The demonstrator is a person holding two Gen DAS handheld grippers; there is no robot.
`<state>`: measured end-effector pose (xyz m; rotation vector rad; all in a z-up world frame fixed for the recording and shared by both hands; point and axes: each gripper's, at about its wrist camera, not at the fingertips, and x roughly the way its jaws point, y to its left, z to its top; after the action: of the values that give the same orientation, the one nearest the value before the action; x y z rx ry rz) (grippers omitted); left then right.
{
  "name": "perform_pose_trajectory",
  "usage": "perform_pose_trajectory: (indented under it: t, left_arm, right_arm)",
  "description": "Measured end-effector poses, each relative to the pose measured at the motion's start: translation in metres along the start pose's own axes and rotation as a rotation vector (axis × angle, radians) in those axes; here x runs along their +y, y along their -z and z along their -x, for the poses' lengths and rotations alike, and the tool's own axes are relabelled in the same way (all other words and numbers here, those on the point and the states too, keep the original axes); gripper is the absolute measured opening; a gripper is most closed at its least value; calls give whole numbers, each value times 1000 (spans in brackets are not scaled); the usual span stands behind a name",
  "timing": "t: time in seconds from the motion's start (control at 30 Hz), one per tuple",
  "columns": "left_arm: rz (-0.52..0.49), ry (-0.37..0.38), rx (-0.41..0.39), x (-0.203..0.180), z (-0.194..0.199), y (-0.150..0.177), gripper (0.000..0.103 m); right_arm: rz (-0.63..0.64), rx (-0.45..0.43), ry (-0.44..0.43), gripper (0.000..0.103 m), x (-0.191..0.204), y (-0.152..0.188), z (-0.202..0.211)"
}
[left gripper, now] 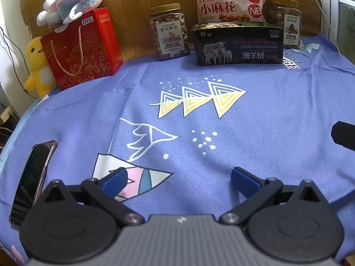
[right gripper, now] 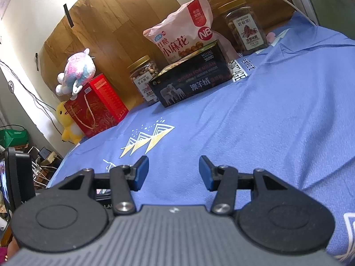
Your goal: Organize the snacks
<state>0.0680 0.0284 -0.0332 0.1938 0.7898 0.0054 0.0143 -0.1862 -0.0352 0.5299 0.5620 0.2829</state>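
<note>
The snacks stand in a row at twelve o'clock on the tabletop (left gripper: 255,115): pink snack bag (left gripper: 228,0) behind the open black tin (left gripper: 237,44), a nut jar (left gripper: 169,31) on either side. Nothing is picked yet. Both the left hand-held gripper (left gripper: 180,180) and right hand-held gripper (right gripper: 173,173) wait, jaws apart, empty. Next, I'd guess, a long reach forward.

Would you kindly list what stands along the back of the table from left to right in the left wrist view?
Yellow duck → red gift box → left nut jar → black tin → right nut jar.
</note>
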Motion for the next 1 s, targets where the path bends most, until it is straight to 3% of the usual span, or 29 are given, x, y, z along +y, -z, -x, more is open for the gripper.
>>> perform_pose_trajectory:
  t: [1.0]
  left_arm:
    - [-10, -14, -10, -2, -1, 0, 103]
  right_arm:
    - [-16, -5, 3, 53, -4, 1, 0]
